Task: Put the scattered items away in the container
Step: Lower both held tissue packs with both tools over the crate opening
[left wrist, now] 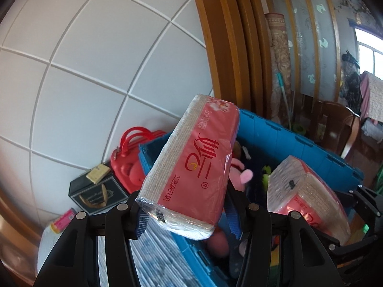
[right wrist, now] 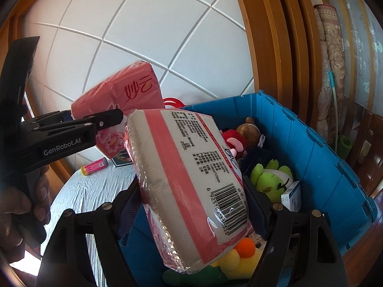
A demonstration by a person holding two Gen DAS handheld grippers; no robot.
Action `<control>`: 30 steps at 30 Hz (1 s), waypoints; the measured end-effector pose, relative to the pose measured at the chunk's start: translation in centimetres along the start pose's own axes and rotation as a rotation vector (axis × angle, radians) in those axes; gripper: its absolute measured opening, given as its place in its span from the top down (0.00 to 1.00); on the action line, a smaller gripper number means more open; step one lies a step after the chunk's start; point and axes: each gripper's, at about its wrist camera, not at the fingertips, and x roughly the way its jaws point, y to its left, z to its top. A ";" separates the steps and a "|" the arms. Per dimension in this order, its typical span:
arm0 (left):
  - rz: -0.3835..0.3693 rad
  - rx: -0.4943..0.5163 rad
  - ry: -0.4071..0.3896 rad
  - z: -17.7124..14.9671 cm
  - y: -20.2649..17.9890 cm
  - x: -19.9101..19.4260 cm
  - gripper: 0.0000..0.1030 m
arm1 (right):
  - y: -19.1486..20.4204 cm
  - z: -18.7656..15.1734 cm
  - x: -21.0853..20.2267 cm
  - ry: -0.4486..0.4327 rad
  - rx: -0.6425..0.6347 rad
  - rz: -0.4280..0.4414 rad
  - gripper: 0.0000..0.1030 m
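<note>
With each gripper clamped on a tissue pack above the bin, lower before letting go. Left gripper (left wrist: 189, 211): jaws closed on the short end of the left tissue pack (left wrist: 194, 165), which juts up and forward, tilted, over the near wall of the blue container (left wrist: 299, 138). Right gripper (right wrist: 194, 212): jaws likewise pinched on the right tissue pack (right wrist: 189, 181), barcode side facing the camera, angled over the container's open top.

Judged from this: both packs held clear of the contents, neither released yet. Best done one at a time. Bring the right pack down first toward the space beside the green plush (right wrist: 270, 174) and the small white box (right wrist: 292, 196), level it flat, then spread the jaws only once it rests on something. Follow with the left pack, carried further in past the rim so it cannot tip back out onto the cloth-covered table (right wrist: 95, 191).

Worth watching: soft wrapped packs sag and slip in a corner grip; plush toys below give an uneven bed, so a tilted drop may roll. Still left on the table: pink tube (right wrist: 94, 166), dark box (left wrist: 98, 195), red case (left wrist: 130, 157).
</note>
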 end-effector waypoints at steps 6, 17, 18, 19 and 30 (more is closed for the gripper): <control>-0.015 0.009 -0.016 1.1 -0.9 0.1 0.50 | -1.0 0.0 -0.2 -0.003 0.015 -0.015 0.25; -0.045 0.005 -0.045 2.9 -1.8 0.5 0.50 | -2.5 0.0 -0.5 0.002 0.024 -0.048 0.25; -0.046 0.005 -0.047 3.0 -1.9 0.6 0.50 | -2.5 0.0 -0.4 0.003 0.023 -0.051 0.25; -0.048 0.004 -0.048 3.1 -1.9 0.7 0.49 | -2.6 0.0 -0.4 0.003 0.023 -0.053 0.25; -0.064 -0.009 -0.055 4.7 -1.8 2.4 0.50 | -3.4 0.4 0.2 0.010 0.023 -0.079 0.25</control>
